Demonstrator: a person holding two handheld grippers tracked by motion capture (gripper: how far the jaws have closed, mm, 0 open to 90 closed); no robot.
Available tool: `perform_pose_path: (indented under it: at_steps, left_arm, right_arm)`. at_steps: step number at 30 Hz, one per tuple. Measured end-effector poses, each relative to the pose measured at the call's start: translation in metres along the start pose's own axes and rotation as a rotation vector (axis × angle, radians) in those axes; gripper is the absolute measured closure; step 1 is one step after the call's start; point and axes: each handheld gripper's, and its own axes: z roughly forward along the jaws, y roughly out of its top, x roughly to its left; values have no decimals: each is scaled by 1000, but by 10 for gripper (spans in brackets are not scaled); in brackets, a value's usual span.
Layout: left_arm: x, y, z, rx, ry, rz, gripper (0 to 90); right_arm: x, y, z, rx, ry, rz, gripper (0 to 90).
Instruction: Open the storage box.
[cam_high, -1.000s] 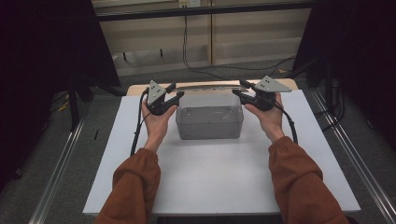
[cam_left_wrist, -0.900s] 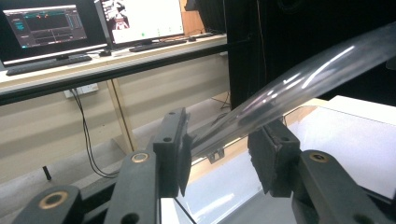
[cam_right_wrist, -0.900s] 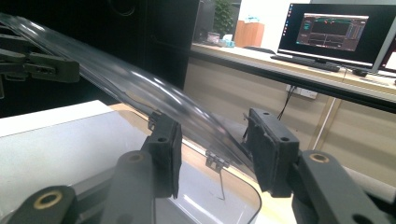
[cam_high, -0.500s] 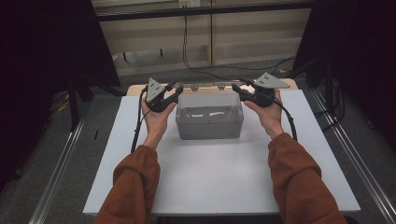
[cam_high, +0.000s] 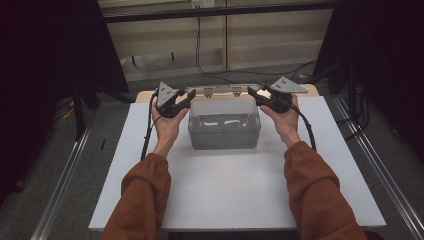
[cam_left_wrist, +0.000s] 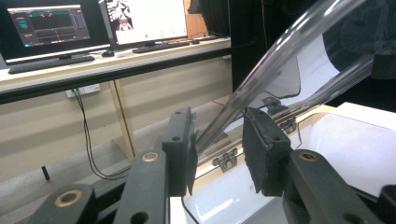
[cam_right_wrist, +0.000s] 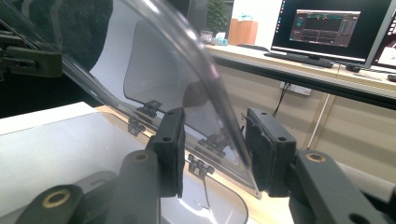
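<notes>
A clear plastic box (cam_high: 225, 127) stands at the back middle of the white table (cam_high: 225, 195). Its hinged clear lid (cam_high: 220, 92) is tilted up off the box. My left gripper (cam_high: 187, 98) is at the lid's left end and my right gripper (cam_high: 253, 94) at its right end. In the left gripper view the lid's edge (cam_left_wrist: 280, 51) runs down between the jaws of my left gripper (cam_left_wrist: 219, 149), close to the left pad with a gap to the right pad; these jaws have just been closing. In the right gripper view the lid (cam_right_wrist: 187, 42) passes between the jaws of my right gripper (cam_right_wrist: 215, 149), meeting the right pad with a gap to the left one.
A wooden board (cam_high: 145, 95) lies under the table's far edge. Metal rails (cam_high: 65, 185) run along the floor on both sides. Dark curtains flank the space. A desk with monitors (cam_left_wrist: 140, 21) and hanging cables (cam_high: 200, 45) stands beyond the table.
The lid has swung up from lying on the box to a raised tilt. Both grippers rose slightly at its ends, and both hands stayed beside the box.
</notes>
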Motion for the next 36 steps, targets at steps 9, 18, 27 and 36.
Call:
perform_pose_path:
  at_steps: [9,18,27,36]
  left_arm:
    - [4,-2,8,14,2,7,634]
    - [9,-5,16,26,13,5,630]
    - [15,-8,25,23,16,-34,612]
    - [17,-11,33,50,19,-18,629]
  right_arm:
    - [-1,-1,5,2,3,-4,567]
    - [-7,1,9,-9,-1,23,582]
    - [-12,4,14,-7,-6,22,612]
    - [-17,3,17,-16,-14,40,646]
